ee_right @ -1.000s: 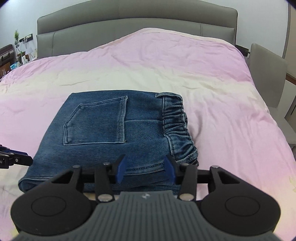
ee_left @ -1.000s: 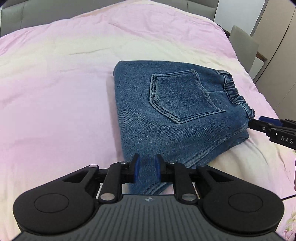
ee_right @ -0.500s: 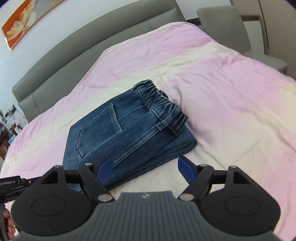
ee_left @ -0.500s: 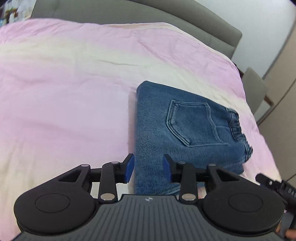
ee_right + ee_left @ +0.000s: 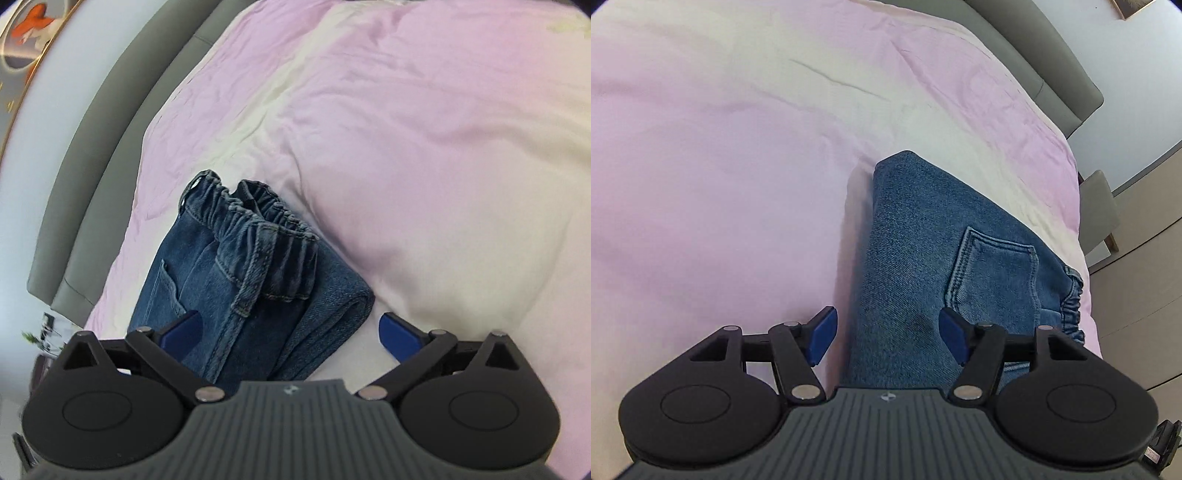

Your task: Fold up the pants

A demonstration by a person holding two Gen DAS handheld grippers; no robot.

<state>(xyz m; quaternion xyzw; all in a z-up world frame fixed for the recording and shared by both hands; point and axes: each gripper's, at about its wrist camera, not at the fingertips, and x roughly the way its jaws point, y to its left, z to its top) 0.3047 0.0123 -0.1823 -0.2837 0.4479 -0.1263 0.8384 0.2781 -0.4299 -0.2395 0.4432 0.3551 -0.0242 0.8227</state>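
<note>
A second ago each gripper had a fold of denim between narrowly spaced pads at the near edge of the jeans; now both have let go and their jaws are opening. Both views have also rolled, so the bed now runs at a slant.

The left gripper stands with its blue pads apart; the left pad is over the sheet, the right over denim, and neither presses on cloth. The jeans lie folded into a flat block on the bed, with a stitched patch pocket on top.

The right gripper has its pads spread wider than the stack. They straddle the near corner and touch nothing. In this view the jeans show a gathered elastic waistband and stacked folded layers. The sheet is soft, creased, pink fading to cream. A grey padded headboard lies behind.
</note>
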